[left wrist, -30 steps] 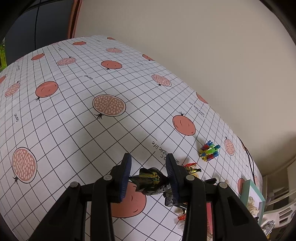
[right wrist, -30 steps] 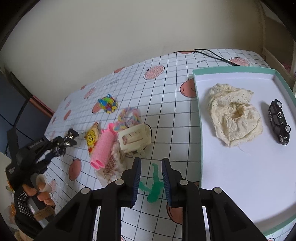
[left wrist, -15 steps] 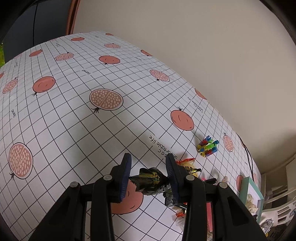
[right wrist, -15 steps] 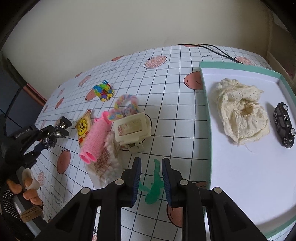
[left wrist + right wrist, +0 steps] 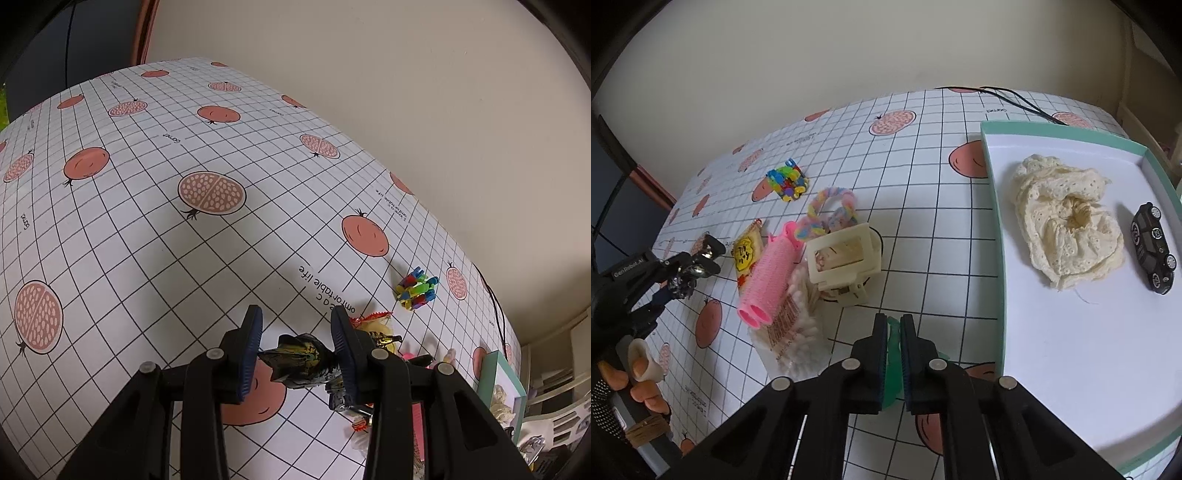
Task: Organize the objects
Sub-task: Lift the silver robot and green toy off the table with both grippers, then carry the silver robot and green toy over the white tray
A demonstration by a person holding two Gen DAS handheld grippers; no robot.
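— What is the right gripper [image 5: 894,326] doing?
— Its fingers are pinching a green toy figure [image 5: 893,354] just beside the tray's [image 5: 995,236] near left edge, over the table [image 5: 923,206].
— And the left gripper [image 5: 297,332]?
— It is gripping a black-and-yellow toy [image 5: 301,360] above the table, its fingers closed on it.
— What is lying in the tray?
— A cream lace cloth [image 5: 1067,225] and a black toy car [image 5: 1154,247] by its right edge.
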